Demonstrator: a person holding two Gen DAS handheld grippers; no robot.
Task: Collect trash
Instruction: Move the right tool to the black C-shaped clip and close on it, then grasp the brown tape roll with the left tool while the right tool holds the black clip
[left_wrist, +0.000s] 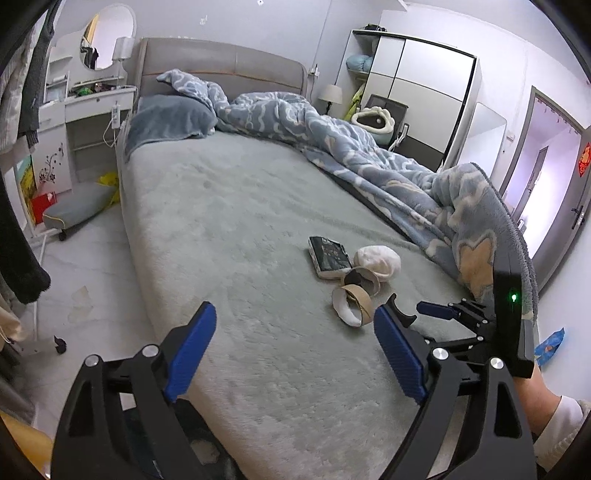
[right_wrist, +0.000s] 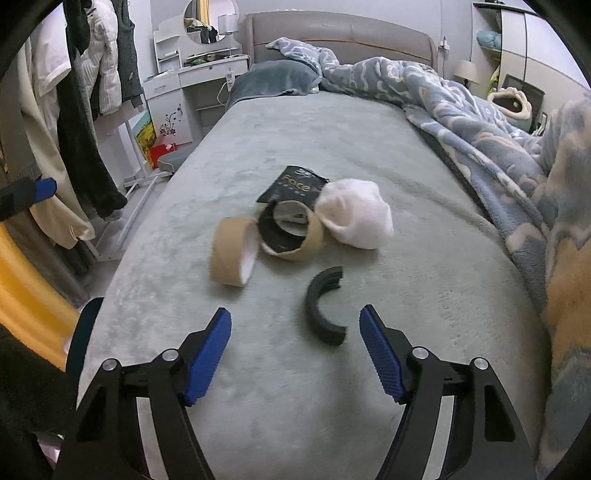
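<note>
Five pieces of trash lay grouped near the middle of the grey-green bed cover. The black curved plastic piece, a half ring, lay closest to the right gripper, just ahead of its blue pads and slightly toward the right pad. Beyond it, a brown cardboard tape core with a white inner face stood tilted on its edge. A second cardboard ring, lined in black, lay beside the first and appeared to touch it. A crumpled white tissue wad rested against the far right side of that ring. A black packet printed "Face" lay flat behind both, partly covered by the ring.

The right gripper's jaws stood moderately wide with nothing between them, above the bed cover. The left gripper was spread wide and likewise empty, positioned over the near left part of the bed. In the left wrist view, the right gripper appeared at the right, close to the tape core, with the tissue wad and the packet beyond it.

A blue patterned blanket was bunched along the right side of the bed, and a blue-grey pillow lay at the grey headboard. A white dressing table with a round mirror stood to the left of the bed. A wardrobe stood at the far right. Clothes hung on a rack at the left.
</note>
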